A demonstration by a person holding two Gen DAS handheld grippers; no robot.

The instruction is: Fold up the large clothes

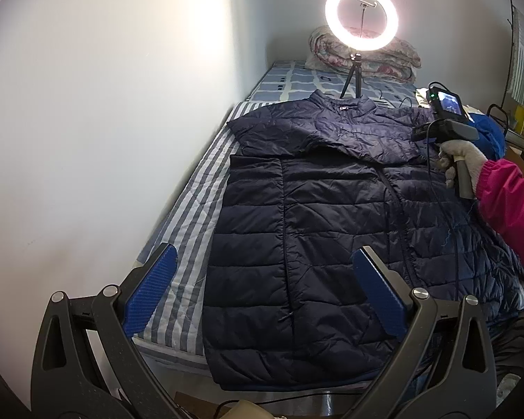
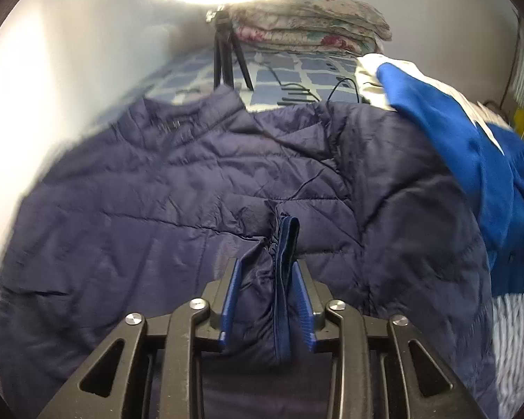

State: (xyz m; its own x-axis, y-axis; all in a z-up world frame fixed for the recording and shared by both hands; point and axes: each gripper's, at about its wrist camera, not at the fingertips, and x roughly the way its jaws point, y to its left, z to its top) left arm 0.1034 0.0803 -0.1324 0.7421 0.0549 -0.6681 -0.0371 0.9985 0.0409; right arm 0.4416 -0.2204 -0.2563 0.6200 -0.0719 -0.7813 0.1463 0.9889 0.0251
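A bed with a blue-and-white striped sheet (image 1: 188, 209) runs along the white wall, a glowing ring light on a tripod (image 1: 361, 15) at upper centre before a folded floral quilt (image 1: 384, 56). The dark navy quilted puffer jacket (image 1: 297, 227) lies spread across the bed, filling mid-frame. My left tongs (image 1: 265, 293) hang released above its hem. My right tongs (image 2: 267, 300) are clenched on the jacket's sleeve cuff (image 2: 286, 241); a bright blue garment (image 2: 471, 160) lies at right.
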